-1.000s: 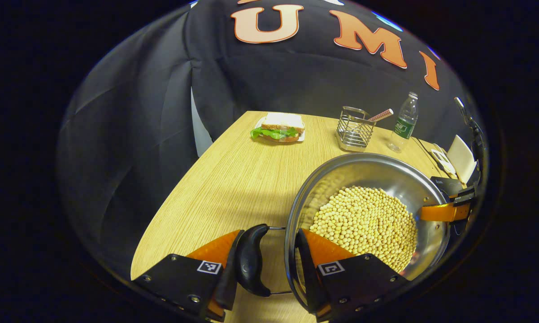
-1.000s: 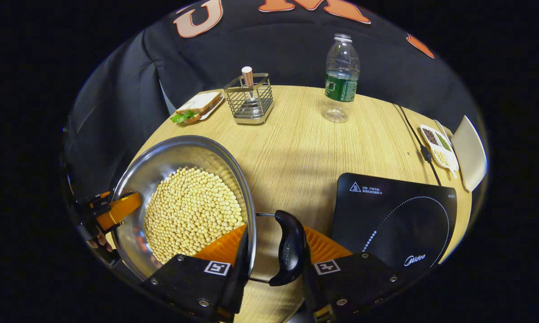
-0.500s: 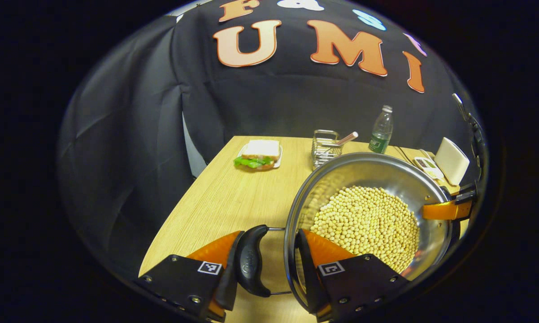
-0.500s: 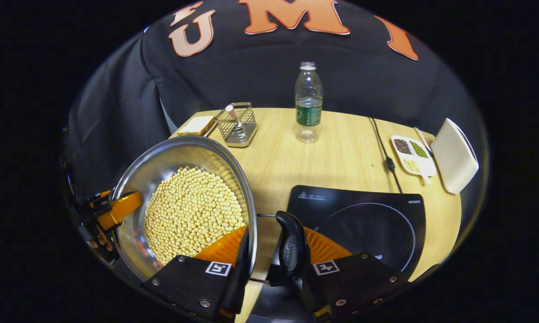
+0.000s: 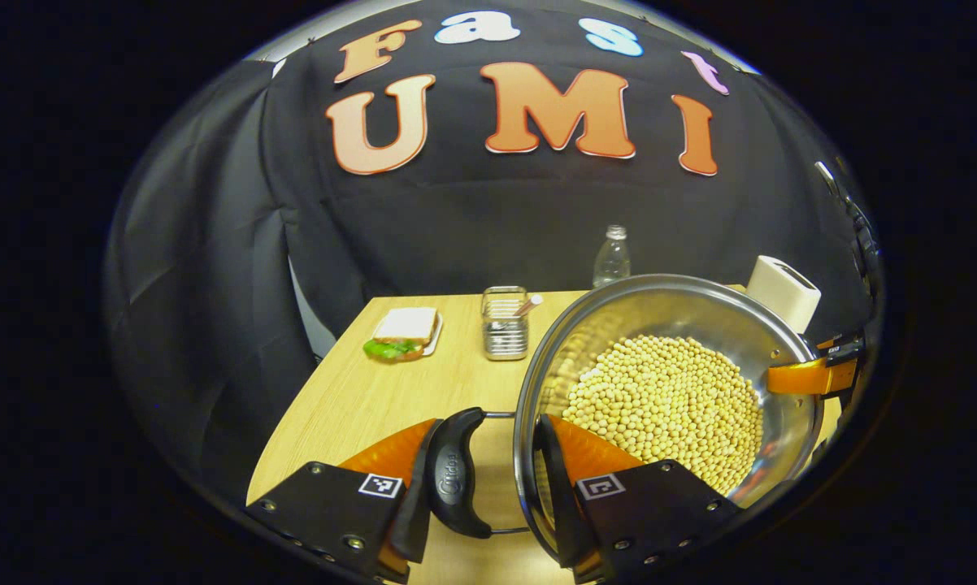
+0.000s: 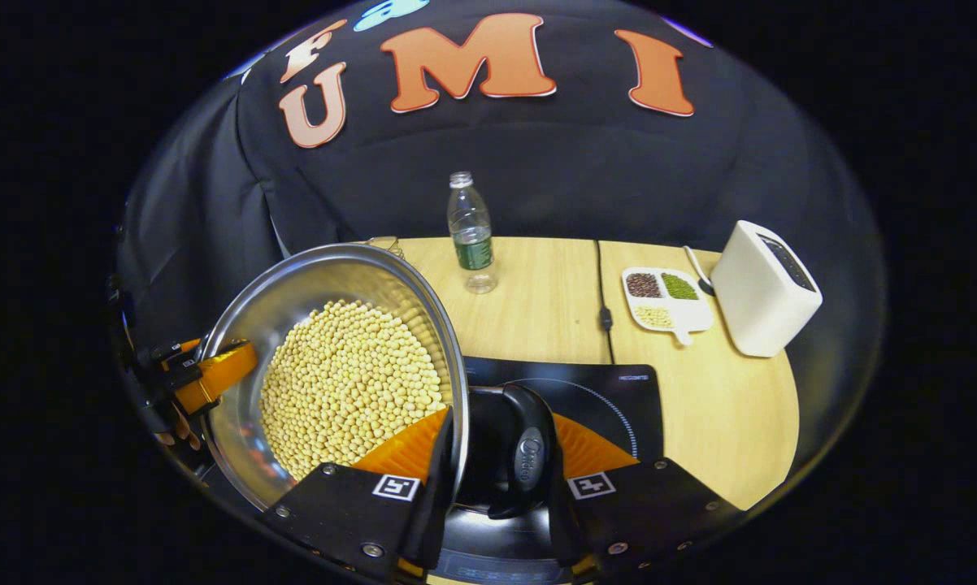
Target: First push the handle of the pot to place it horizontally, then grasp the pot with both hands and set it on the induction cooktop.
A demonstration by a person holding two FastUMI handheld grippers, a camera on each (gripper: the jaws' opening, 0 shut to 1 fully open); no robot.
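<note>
Pot (image 5: 667, 390) of beans over cooktop (image 6: 610, 390); left claw (image 5: 488, 479) and right claw (image 6: 488, 471) each clamped on rim and handle

Black cloth wall (image 5: 497, 219) draped in soft folds behind a pale wood-grain table (image 6: 537, 317), dimly lit, with a paler gap (image 5: 306, 313) in the cloth at the table's far left corner.

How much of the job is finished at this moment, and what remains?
Done: both pot handles stick out sideways and each is gripped. In hand: the left hand-held gripper and the right hand-held gripper carry the pot of beans over the induction cooktop. Left: lowering it onto the cooktop and letting go.
</note>
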